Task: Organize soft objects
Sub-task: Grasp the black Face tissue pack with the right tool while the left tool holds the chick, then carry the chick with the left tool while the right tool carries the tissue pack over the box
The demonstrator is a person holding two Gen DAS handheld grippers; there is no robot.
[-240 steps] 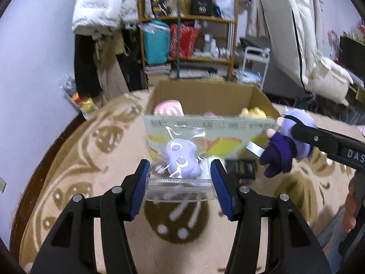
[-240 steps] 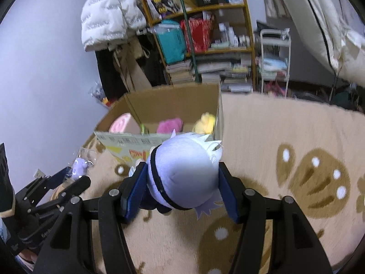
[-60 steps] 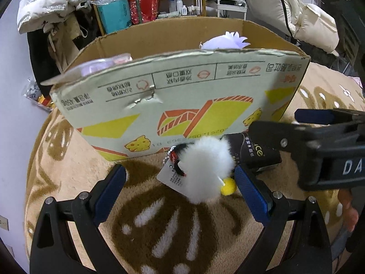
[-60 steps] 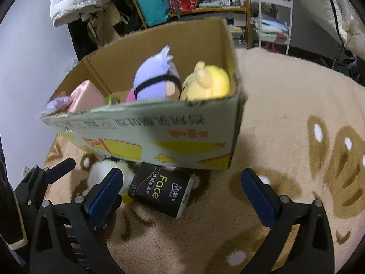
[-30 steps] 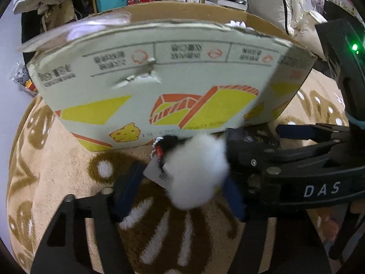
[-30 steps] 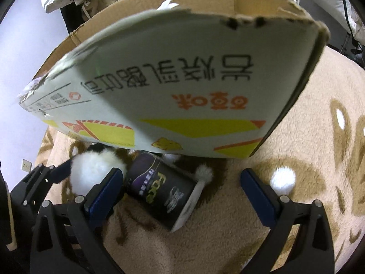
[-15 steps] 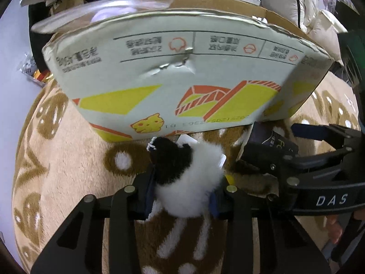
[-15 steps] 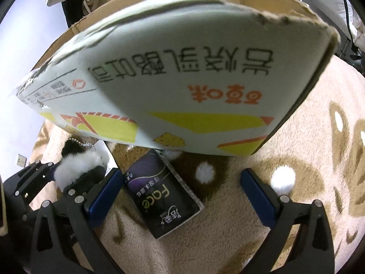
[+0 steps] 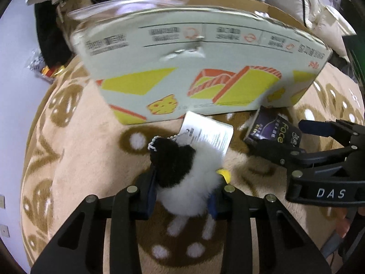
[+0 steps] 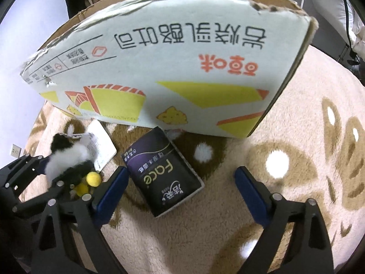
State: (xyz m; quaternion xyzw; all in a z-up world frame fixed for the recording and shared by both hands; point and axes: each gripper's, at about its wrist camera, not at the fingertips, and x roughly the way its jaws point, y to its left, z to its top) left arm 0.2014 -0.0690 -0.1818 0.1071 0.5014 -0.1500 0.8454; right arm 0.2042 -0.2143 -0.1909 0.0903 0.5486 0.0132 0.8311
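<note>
At the far left of our left wrist view the rug [image 9: 75,164] runs bare toward the pale wall, tan with brown leaf shapes, and this is the widest free stretch we have. Next comes our left gripper [image 9: 182,196], clamped on a black-and-white plush toy [image 9: 182,178]; its blue pads press the white fluff from both sides, a white paper tag [image 9: 206,134] on a bead chain hangs forward from the black end, and a yellow bit shows beside the right pad. The tag's far corner nearly meets the lower edge of the cardboard box [image 9: 200,68], which stands on the rug directly ahead and fills the upper view — only a narrow strip of rug separates the plush from the box wall.

Further right lies a dark tissue pack [image 10: 163,173] marked "Face", flat on the rug, one end tucked close to the box's bottom edge. Our right gripper [image 10: 180,194] stands wide apart with nothing between its pads — the left pad just beside the pack's near corner, the right pad well clear of it. Past the box's right corner the rug opens out again.
</note>
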